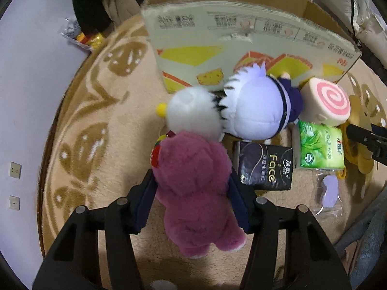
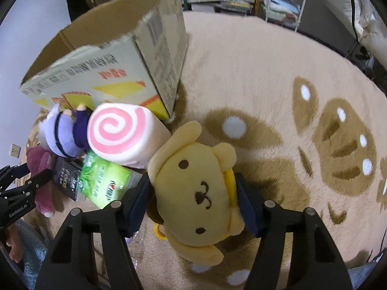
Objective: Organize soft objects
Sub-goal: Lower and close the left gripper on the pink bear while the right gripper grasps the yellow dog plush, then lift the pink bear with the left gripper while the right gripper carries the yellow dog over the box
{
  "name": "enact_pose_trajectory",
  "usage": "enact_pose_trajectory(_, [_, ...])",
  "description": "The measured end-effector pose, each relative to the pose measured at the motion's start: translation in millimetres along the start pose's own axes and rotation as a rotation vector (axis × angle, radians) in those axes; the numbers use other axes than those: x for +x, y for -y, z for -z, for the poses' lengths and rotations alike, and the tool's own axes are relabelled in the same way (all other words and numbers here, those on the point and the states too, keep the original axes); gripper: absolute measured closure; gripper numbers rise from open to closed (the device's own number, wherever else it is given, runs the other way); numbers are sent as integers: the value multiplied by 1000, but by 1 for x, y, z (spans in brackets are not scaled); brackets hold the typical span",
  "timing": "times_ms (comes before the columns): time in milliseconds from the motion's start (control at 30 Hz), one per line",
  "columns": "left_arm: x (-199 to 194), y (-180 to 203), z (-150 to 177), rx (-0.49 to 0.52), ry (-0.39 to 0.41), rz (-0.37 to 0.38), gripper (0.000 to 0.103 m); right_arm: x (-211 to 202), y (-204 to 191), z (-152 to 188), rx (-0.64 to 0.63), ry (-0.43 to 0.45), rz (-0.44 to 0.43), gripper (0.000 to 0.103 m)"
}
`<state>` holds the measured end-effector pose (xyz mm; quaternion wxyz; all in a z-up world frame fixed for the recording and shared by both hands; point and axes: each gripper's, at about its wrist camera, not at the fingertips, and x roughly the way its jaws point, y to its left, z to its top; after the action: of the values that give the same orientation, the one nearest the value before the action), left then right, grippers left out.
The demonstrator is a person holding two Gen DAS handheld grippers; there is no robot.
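the left gripper [image 1: 191, 188] is squeezing the pink bear plush [image 1: 193, 193] at lower centre, jaws half closed on its sides. the right gripper [image 2: 193, 193] is likewise clamping the yellow dog plush [image 2: 196, 188]. both are probably being gripped for lifting into the cardboard box [image 1: 241, 46] at the top of the frame, whose inside is hidden here.
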<state>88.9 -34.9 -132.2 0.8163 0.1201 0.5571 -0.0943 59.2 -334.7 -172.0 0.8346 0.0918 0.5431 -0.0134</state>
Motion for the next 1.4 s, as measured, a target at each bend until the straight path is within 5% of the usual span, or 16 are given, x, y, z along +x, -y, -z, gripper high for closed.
enact_pose_trajectory(733, [-111, -24, 9, -122, 509, -21, 47, -102, -19, 8, -62, 492, -100, 34])
enact_pose_trajectory(1033, [-142, -21, -14, -91, 622, -50, 47, -138, -35, -21, -116, 628, -95, 34])
enact_pose_trajectory(1400, [-143, -14, -69, -61, 691, -92, 46, -131, -60, -65, -148, 662, -119, 33])
